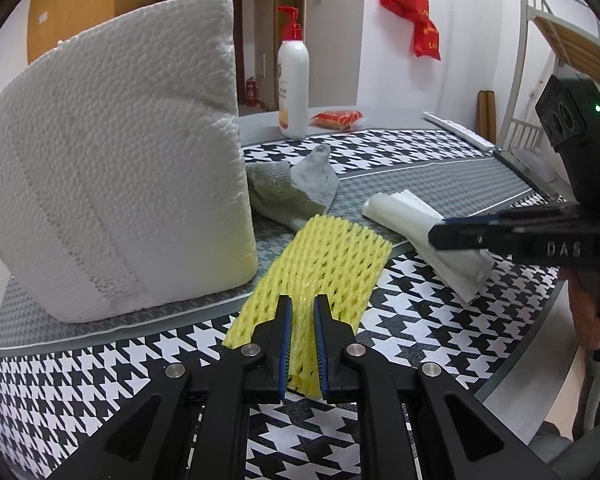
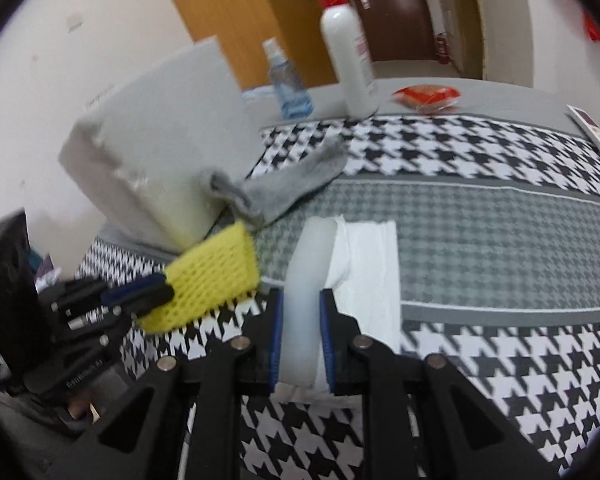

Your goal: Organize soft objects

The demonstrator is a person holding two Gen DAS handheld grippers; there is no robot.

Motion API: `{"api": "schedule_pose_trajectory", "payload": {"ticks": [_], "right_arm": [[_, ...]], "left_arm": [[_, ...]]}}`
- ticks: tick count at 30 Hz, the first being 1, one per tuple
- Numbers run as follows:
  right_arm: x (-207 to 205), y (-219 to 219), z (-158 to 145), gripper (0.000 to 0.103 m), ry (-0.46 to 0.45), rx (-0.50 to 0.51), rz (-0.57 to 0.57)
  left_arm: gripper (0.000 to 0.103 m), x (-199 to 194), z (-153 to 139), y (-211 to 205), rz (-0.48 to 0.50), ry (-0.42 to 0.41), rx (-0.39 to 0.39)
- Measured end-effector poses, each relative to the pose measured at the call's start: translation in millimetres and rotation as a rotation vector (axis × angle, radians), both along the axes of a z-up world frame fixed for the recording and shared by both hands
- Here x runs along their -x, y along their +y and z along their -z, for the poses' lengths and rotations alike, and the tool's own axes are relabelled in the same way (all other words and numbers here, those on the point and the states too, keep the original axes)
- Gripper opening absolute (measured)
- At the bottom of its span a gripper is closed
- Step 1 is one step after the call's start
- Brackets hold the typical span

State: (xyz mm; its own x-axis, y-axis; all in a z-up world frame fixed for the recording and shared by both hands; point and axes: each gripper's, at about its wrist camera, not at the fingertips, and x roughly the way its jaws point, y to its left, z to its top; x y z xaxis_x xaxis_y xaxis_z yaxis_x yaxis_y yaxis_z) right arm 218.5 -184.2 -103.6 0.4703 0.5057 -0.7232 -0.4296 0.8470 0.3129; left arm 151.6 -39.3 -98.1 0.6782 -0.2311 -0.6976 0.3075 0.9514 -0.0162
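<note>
A white pump bottle [image 1: 293, 80] with a red pump stands upright at twelve o'clock on the far side of the desk [image 1: 380, 120]. Just beside it, toward one o'clock, lies a red snack packet [image 1: 337, 118]. A blue spray bottle [image 2: 287, 88] stands at eleven o'clock. Red bags [image 1: 414, 12] hang on the wall at one o'clock. A small fire extinguisher [image 1: 251, 91] sits far back in the doorway. A houndstooth cloth [image 1: 440, 284] covers the desk.

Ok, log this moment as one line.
left gripper: shut on yellow foam net sleeve | right gripper: shut on white foam sheet | both on houndstooth cloth | grey sock: untouched
</note>
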Motion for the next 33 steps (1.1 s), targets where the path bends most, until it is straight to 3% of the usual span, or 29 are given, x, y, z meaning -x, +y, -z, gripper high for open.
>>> {"api": "schedule_pose_trajectory", "payload": {"ticks": [2,4,6,8,10,12,14,16,33], "right_arm": [[1,3,2,0.029,-0.001,0.007,-0.015],[3,8,1,0.044,-0.028,0.064,-0.004],[8,9,-4,0.050,-0.065,0.099,0.004],[14,8,-9,0.050,-0.087,0.108,0.006],[21,11,-14,0.050,-0.114,0.111,-0.011],[30,18,-18,0.049,-0.129,0.113,-0.053],[34,27,-17,0.049,-0.129,0.119,-0.089],[33,32,-12,0.040,-0.119,0.137,-0.095],[25,21,1,0.036,-0.109,0.190,-0.023]], "left_arm": [[0.016,0,0,0,-0.003,-0.001,-0.002],[0.017,0,-1,1,-0.004,-0.003,-0.003],[0.021,0,-2,2,-0.009,-0.006,-0.004],[0.027,5,-3,6,-0.012,-0.011,-0.002],[0.040,8,-3,8,-0.007,-0.016,0.003],[0.045,10,-4,9,-0.009,-0.022,-0.002],[0.045,11,-4,11,-0.017,-0.018,0.001],[0.045,11,-4,12,-0.020,-0.016,0.004],[0.046,10,-4,8,-0.009,-0.008,0.009]]}}
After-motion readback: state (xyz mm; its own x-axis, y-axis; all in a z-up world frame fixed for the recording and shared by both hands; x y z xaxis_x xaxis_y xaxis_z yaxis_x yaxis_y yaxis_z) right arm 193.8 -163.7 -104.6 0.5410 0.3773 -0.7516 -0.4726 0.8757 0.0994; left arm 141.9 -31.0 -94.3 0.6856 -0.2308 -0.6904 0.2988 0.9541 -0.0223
